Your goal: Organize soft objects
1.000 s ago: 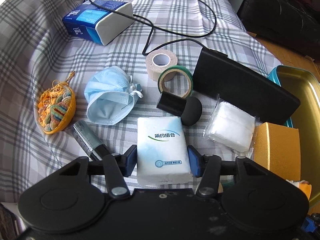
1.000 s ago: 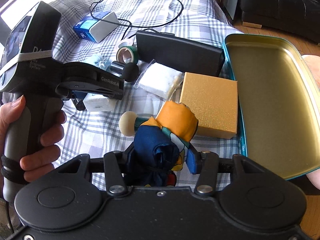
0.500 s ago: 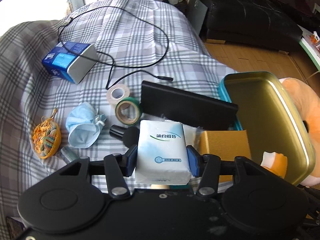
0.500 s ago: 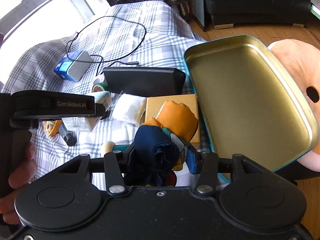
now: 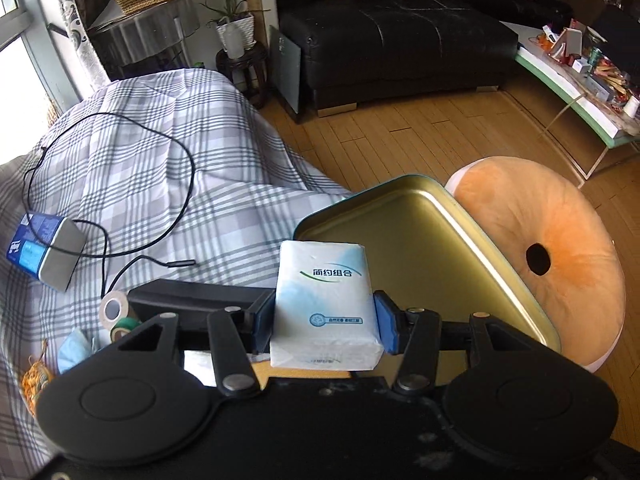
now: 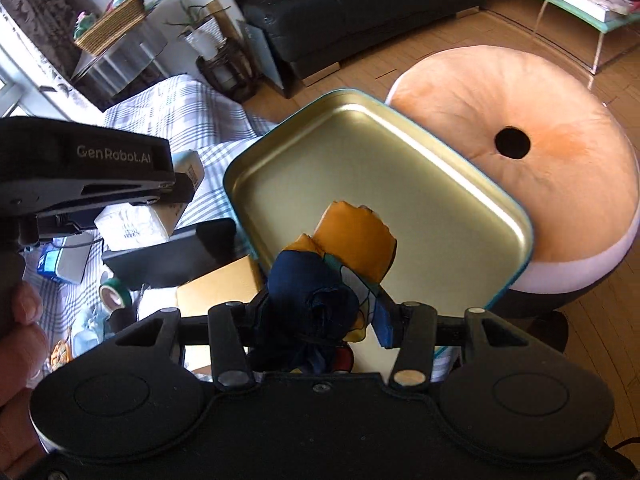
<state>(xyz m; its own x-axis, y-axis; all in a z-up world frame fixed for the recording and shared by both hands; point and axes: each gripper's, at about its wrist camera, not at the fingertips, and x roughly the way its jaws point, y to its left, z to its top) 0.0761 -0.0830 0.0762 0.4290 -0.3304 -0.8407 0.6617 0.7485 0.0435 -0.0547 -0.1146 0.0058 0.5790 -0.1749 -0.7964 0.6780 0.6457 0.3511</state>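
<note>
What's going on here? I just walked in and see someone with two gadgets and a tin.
A person is sorting soft things with a handheld gripper in each hand. The left gripper is shut on a white tissue pack, and the right gripper is shut on a bundled navy and orange cloth. Both are held up in front of an open, empty gold tin that sits between the plaid-covered surface and an orange cushion. Nothing is in the tin yet.

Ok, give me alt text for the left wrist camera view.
The left tool grips a white and blue tissue pack above an empty gold rectangular metal tin. A round orange plush cushion lies right of it, a grey plaid cloth left.
</note>
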